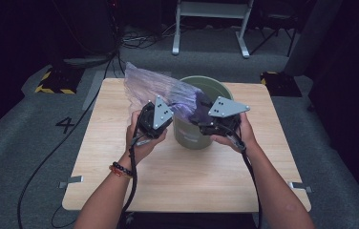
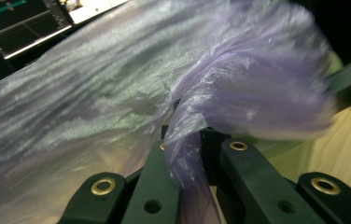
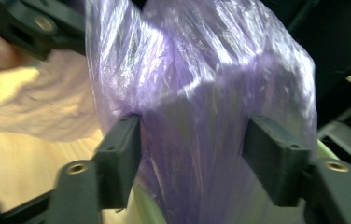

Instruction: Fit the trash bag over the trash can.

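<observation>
Forearms entered from the near edge of the wooden table (image 1: pixel 177 181), each hand carrying a gripper above the middle of the tabletop. The left gripper (image 2: pixel 183 149) had its jaws closed tight on a bunched fold of the purple plastic bag (image 2: pixel 173 93); in the left gripper view the film was pinched between the two pads and fanned out beyond them. The right gripper (image 3: pixel 192 149) stood with its jaws roughly half open. The bag hung between them in the right gripper view, but whether either pad pressed on the film could not be told, so no firm hold was credited to that side.

Beyond the grippers, the bag (image 1: pixel 153 86) was held in the air, stretched from the left gripper (image 1: pixel 154 119) toward the right gripper (image 1: pixel 218 121), and it billowed over the near rim of the green bucket (image 1: pixel 201 136). The bucket stood upright on the far half of the table.

The step in hand was judged to be spreading the bag's mouth in order to line the bucket. The next move would call for the right gripper to close on a free edge of the film, apart from the left pinch. Both hands would then draw the opening wide and lower it over the rim.
</observation>
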{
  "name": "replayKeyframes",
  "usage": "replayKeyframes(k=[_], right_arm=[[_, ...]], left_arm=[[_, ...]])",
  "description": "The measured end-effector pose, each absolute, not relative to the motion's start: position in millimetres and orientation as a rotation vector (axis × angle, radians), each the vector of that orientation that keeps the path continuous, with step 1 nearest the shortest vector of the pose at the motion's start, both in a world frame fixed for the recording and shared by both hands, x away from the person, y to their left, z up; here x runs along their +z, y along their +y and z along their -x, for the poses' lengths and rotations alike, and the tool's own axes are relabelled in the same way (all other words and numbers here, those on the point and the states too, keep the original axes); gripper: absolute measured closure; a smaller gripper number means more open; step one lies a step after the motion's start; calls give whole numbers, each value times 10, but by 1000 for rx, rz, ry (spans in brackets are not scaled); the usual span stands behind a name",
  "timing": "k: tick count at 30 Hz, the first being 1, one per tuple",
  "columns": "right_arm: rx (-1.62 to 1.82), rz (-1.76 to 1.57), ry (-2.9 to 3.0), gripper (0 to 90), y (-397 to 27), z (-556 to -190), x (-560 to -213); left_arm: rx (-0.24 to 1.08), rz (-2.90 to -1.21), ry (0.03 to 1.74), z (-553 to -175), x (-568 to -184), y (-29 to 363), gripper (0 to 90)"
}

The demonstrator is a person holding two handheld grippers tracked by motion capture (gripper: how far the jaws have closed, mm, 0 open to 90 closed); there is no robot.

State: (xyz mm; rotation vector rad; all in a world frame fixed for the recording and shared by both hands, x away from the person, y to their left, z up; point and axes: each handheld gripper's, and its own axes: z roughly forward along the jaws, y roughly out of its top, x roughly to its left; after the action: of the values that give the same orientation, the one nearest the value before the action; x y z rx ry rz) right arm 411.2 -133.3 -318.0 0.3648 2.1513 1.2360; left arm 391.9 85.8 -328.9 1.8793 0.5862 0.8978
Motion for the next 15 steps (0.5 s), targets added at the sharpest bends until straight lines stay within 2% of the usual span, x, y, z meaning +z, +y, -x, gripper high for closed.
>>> replayKeyframes(k=[4,6,7,8,9,11,12,13,15], right_arm=[[1227,-385,2148,753,-1362,-4151,-3216],[1235,-412,2146,856,-1401,-4190,-3233],[1241,-440,2143,893,-1443,-4221,-3242],[1241,-440,2143,893,-1443,-4221,-3242],[1245,-458,2139,899,-1470,-4238,-3248],[1260,-503,2131,900,-1537,-4282,-3271],[1278,-548,2124,900,-1602,-4323,-3295],[1278,-548,2124,900,-1602,-4323,-3295],[1284,-579,2120,900,-1652,-4354,-3315]], left_arm=[[887,-1882,570,-3912,-3297,794,893],[884,-1880,567,-3915,-3298,779,873],[880,-1875,575,-3915,-3303,773,805],[877,-1867,583,-3921,-3307,770,805],[878,-1857,599,-3925,-3311,773,746],[851,-1841,619,-3941,-3318,792,598],[821,-1837,628,-3946,-3331,804,460],[810,-1834,632,-3943,-3342,810,460],[824,-1847,637,-3925,-3374,816,336]])
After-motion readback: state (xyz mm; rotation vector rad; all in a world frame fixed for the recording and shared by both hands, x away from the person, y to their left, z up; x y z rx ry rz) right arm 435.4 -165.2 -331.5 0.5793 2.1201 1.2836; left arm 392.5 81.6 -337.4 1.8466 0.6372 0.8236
